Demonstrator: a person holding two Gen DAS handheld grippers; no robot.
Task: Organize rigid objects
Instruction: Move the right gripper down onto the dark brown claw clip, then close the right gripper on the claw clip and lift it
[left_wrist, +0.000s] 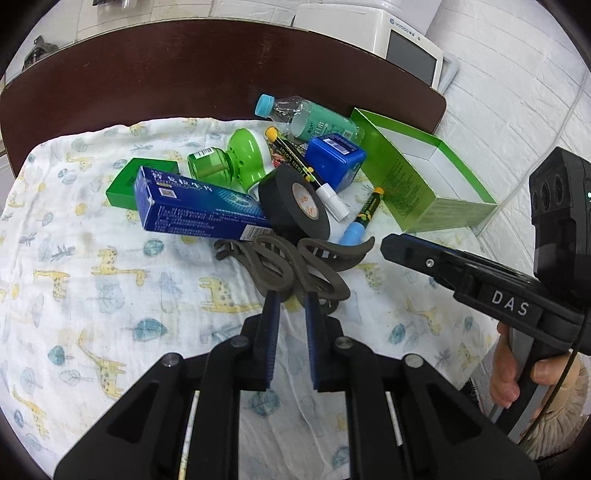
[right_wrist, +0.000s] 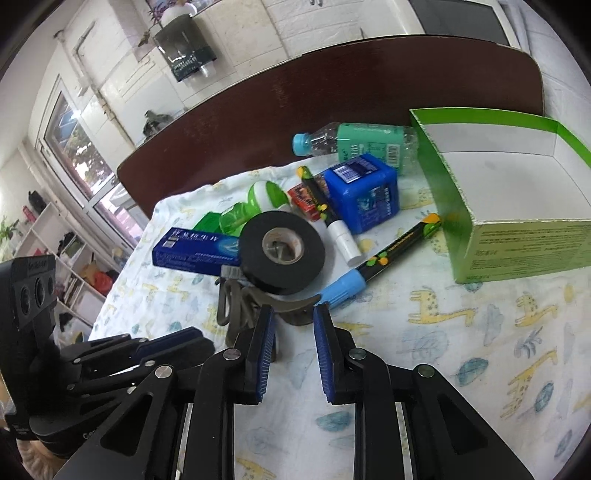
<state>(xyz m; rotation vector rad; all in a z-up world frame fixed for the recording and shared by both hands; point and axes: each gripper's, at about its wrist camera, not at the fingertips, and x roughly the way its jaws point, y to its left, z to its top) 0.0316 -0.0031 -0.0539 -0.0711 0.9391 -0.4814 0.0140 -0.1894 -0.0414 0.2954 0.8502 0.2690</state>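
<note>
Left tongs (left_wrist: 291, 295): clenched on the near edge of the grey hair claw (left_wrist: 295, 266), which lies on the giraffe-print cloth (left_wrist: 110, 280).
Right tongs (right_wrist: 293, 314): nearly closed, tips just beside the claw and the blue-capped marker (right_wrist: 373, 264); nothing gripped.
Black tape roll (left_wrist: 295, 203): leaning on the blue carton (left_wrist: 192, 206), behind the claw.
Green box (right_wrist: 517, 206): open, to the right.

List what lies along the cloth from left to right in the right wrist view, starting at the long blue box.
Long blue box → black tape roll → white-capped marker → blue cube box → open green box.
</note>
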